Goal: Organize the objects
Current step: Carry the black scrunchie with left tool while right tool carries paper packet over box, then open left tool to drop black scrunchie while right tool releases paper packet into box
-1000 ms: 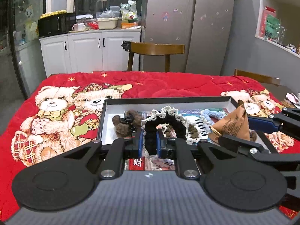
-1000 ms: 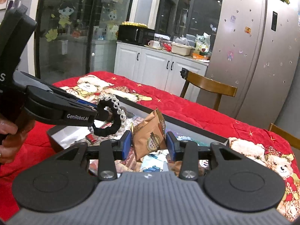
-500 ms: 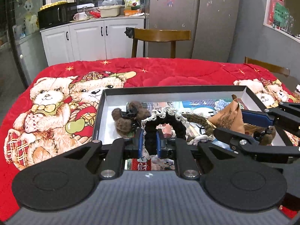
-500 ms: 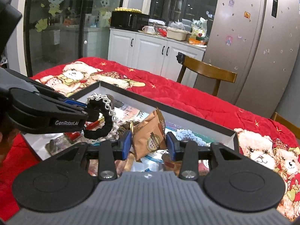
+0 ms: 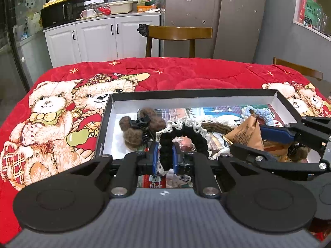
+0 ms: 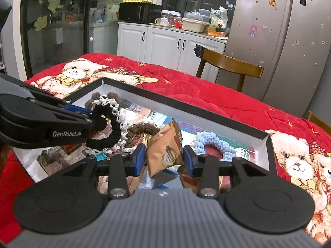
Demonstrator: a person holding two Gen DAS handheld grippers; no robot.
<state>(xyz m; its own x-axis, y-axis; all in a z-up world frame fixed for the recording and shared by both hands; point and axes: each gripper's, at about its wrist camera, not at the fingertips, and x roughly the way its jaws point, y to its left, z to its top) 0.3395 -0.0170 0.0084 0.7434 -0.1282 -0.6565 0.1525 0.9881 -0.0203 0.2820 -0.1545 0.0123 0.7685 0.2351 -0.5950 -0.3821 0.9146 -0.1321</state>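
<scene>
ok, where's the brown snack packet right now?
The brown snack packet is clamped in the right gripper, above the right half of the box, with the blue scrunchie just behind it.

A home kitchen and dining room: tall steel fridge [image 6: 277, 41] dotted with magnets, white cupboards [image 5: 99, 39] under a cluttered counter, black microwave [image 6: 140, 12], brown wooden chairs [image 5: 178, 35] around a table under a red teddy-bear quilt [image 5: 62, 111].
</scene>
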